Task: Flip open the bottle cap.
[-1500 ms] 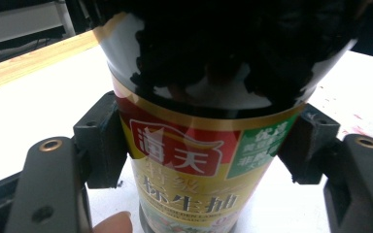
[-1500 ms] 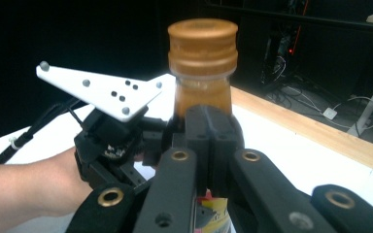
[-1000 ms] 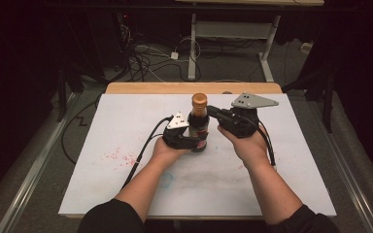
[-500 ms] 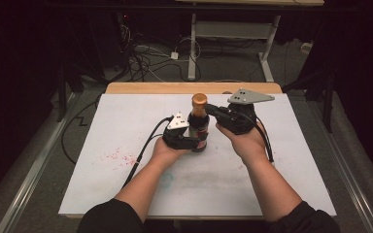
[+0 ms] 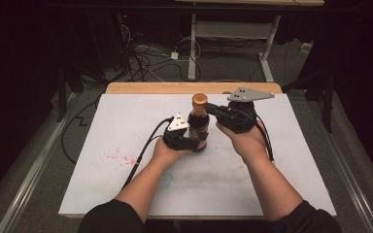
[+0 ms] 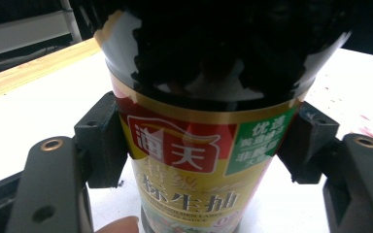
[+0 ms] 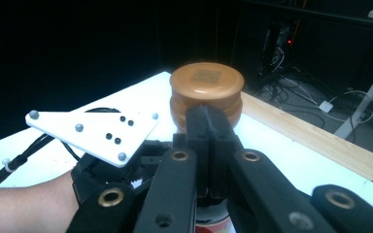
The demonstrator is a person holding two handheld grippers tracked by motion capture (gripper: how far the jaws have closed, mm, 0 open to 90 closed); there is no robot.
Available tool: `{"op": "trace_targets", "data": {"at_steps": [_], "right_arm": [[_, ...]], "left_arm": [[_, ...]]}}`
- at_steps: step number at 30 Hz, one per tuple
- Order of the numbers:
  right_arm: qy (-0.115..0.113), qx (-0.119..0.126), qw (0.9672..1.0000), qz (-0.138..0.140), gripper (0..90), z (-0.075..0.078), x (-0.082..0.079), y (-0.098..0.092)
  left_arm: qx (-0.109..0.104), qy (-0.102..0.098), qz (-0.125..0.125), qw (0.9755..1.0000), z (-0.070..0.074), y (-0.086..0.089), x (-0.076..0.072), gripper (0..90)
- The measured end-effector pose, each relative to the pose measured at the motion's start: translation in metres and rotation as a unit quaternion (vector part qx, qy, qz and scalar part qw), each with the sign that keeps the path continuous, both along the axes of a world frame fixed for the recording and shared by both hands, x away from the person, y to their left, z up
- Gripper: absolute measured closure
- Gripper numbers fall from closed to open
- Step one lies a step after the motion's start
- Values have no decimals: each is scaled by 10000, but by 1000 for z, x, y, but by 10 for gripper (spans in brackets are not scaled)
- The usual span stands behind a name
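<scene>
Bottle (image 5: 198,127) stands upright near the table's (image 5: 291,165) far edge, left gripper (image 6: 201,145) clamped on its label, right gripper (image 7: 209,128) closed empty just under the cap (image 7: 207,92); levering there could tip it or slop sauce if the clamp slips.

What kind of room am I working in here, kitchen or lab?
Most likely a lab or recording workspace: a white-topped table in a dark room, loose cables on the floor behind it, and another desk frame beyond.
</scene>
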State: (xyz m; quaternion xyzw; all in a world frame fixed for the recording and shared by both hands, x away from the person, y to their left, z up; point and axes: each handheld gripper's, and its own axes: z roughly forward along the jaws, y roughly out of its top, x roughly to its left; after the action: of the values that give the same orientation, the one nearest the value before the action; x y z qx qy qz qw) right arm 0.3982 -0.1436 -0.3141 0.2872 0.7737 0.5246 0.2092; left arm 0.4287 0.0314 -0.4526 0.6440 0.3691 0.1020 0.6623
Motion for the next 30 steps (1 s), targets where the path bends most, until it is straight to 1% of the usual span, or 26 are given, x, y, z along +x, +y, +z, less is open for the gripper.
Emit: {"op": "trace_targets", "data": {"at_steps": [6,7,9,10,12,13,14,15,16,17,19,21,22,23,26,27,28,29,30], "right_arm": [[54,-42,10000,-23,900,2,1,0],[62,-36,10000,-23,900,3,1,0],[74,-20,10000,-18,900,2,2,0],[55,-30,10000,-19,900,2,2,0],[58,-35,10000,-21,900,3,2,0],[59,-40,10000,-16,900,3,2,0],[57,-51,10000,-9,900,3,2,0],[69,-74,9999,-24,900,4,2,0],[70,-93,9999,-32,900,4,2,1],[62,-127,9999,-38,900,5,2,1],[83,-146,9998,-46,900,5,1,1],[78,-181,9998,-73,900,6,1,1],[77,-191,9998,-77,900,7,1,2],[90,-197,9997,-81,900,7,1,2],[84,-238,9996,-88,900,8,1,3],[89,-240,9996,-91,900,8,1,3],[92,-249,9996,-101,900,8,1,3],[94,-255,9996,-100,900,8,1,3],[99,-258,9996,-108,900,9,1,3]], "left_arm": [[-9,11,27,10000,0,-1,0,290],[-21,6,-11,10000,0,-1,-1,290],[-36,16,51,10000,0,-1,0,290],[-620,115,187,9978,2,-10,-2,291],[-665,110,204,9975,2,-10,-2,292],[-135,14,92,9999,0,-3,-1,294],[-102,3,86,9999,0,-3,-1,295],[-99,-9,42,9999,0,-3,-1,296],[-254,-3,24,9997,1,-5,-2,297],[-115,-4,108,9999,0,-4,-1,297],[-172,-15,75,9998,0,-4,-2,298],[-184,-16,87,9998,0,-5,-2,298],[-288,-21,59,9996,0,-6,-2,298],[-209,-20,110,9997,0,-5,-2,298],[-229,-19,121,9997,0,-6,-2,300],[-287,-35,72,9996,0,-7,-3,300],[-316,-33,87,9995,0,-7,-3,301],[-255,-21,177,9995,-1,-7,-2,301],[-241,-22,182,9995,-1,-7,-2,302]]}}
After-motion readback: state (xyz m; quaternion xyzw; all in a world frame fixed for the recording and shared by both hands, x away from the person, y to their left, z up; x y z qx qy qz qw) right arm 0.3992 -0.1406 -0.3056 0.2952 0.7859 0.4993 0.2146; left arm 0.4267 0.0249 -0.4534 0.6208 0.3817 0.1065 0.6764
